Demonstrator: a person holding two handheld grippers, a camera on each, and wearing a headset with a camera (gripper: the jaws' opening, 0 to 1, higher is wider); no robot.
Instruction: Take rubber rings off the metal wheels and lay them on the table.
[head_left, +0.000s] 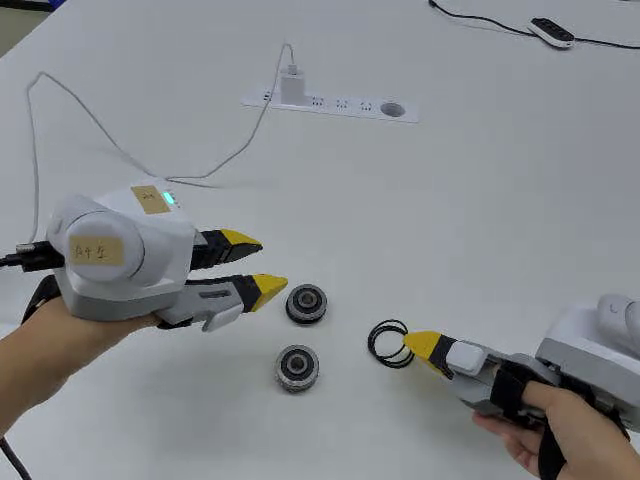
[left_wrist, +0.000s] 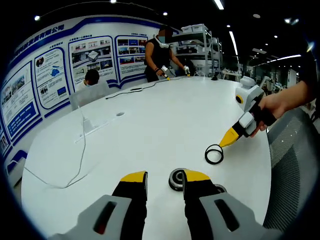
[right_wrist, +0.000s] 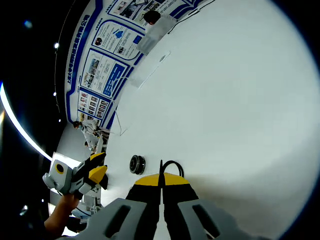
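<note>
The left gripper (head_left: 255, 264) is the nearer one: its fingers stand moderately apart, and the closer metal wheel (head_left: 306, 303) lies flat on the desk (head_left: 450, 220) just beyond their tips at about four o'clock, with the second wheel (head_left: 298, 367) at six o'clock of it. The loose rubber rings (head_left: 388, 343) lie at three o'clock of the wheels. The right gripper (head_left: 424, 346), fingers pressed together, is at their edge; I cannot tell if it pinches one.

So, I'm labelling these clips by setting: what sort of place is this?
Probably a robotics lab or showroom: blue-and-white poster boards along the wall, a long white table where another person stands working, and metal storage shelving behind.
</note>
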